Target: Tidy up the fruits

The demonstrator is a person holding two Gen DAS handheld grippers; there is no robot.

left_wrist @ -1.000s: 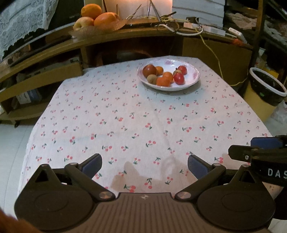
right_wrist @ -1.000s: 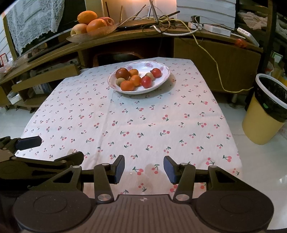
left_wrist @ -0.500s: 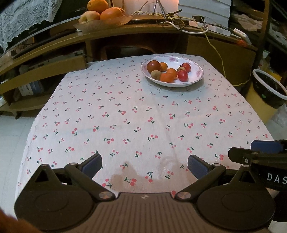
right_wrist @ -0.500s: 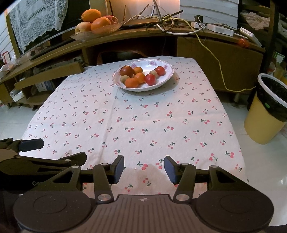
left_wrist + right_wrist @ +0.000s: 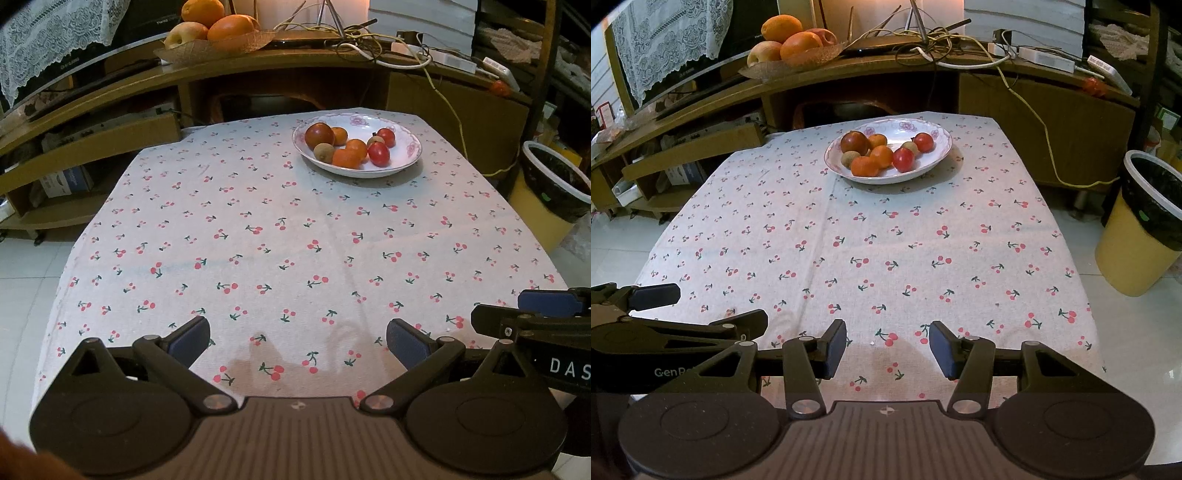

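A white plate [image 5: 408, 153] with pink flowers stands at the far side of the table and holds several small fruits: oranges [image 5: 346, 158], red ones [image 5: 378, 153], a dark red one [image 5: 319, 134] and brown ones. It also shows in the right wrist view [image 5: 938, 149]. My left gripper [image 5: 297, 343] is open and empty above the near table edge. My right gripper [image 5: 887, 349] is open and empty beside it, also at the near edge. Both are far from the plate.
The table wears a cherry-print cloth [image 5: 258, 229]. Behind it a wooden desk [image 5: 923, 70] carries a dish of large oranges and apples [image 5: 790, 42] and tangled cables. A yellow bin [image 5: 1141, 225] with a black liner stands on the floor at the right.
Both grippers have moved forward a little toward the plate, and the left view has tilted up slightly. Both jaws stay open and empty.
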